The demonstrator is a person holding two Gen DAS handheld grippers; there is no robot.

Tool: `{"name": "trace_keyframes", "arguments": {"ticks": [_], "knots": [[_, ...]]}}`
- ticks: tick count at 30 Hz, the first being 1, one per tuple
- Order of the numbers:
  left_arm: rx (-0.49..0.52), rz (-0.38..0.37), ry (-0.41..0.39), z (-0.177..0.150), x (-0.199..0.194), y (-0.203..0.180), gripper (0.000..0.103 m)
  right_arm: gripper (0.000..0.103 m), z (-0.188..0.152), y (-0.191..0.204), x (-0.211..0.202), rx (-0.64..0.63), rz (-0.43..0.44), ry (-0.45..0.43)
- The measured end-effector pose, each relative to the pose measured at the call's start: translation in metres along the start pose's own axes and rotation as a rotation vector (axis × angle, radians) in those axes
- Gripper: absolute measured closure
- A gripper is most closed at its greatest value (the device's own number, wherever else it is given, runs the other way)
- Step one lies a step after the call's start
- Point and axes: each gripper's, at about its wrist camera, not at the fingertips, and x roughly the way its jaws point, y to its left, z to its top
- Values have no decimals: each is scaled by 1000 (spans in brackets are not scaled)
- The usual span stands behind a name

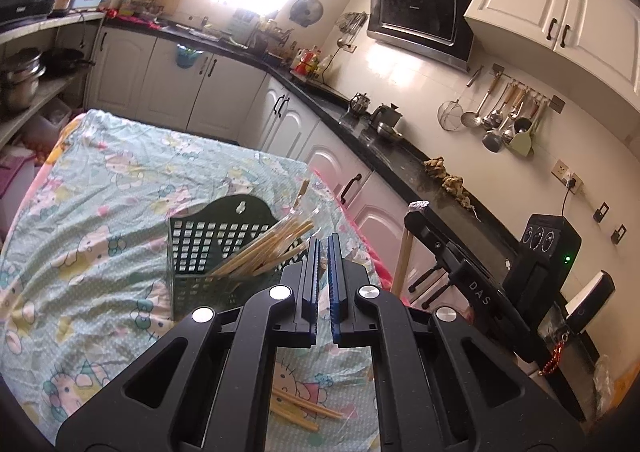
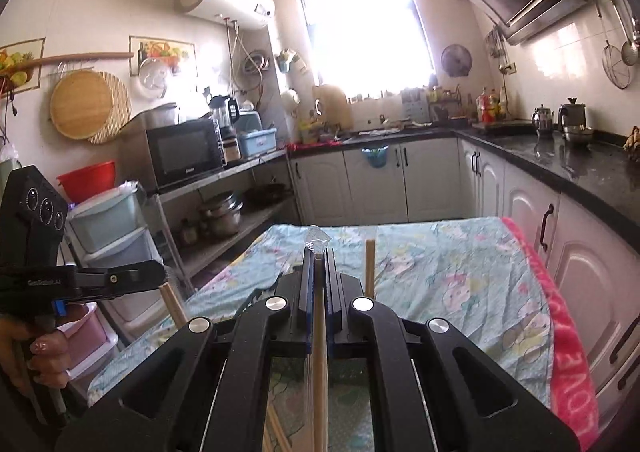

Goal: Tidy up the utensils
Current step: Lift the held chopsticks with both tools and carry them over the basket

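Right gripper pinches one wooden chopstick, left gripper nearly closed, seemingly empty; green basket at 10 o'clock already crowded, so insertion may jam or tip it.

In the left wrist view, a perforated basket is sitting at frame centre on the cloth-covered worktop, with chopsticks leaning inside it toward the upper right. More loose chopsticks are lying on the cloth at lower centre, below the basket.
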Motion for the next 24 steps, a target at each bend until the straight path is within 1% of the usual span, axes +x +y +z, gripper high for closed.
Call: {"name": "trace_keyframes", "arguments": {"ticks": [4, 13, 19, 24], "knots": [[21, -5, -14, 10, -3, -9, 101, 99, 9, -3, -4, -8, -11, -34], [43, -1, -51, 28, -12, -17, 101, 99, 29, -6, -8, -30, -21, -100], [50, 15, -100, 47, -26, -14, 101, 99, 45, -5, -3, -46, -13, -142], [53, 38, -145, 63, -38, -10, 101, 99, 61, 1, 4, -75, -2, -195]]}}
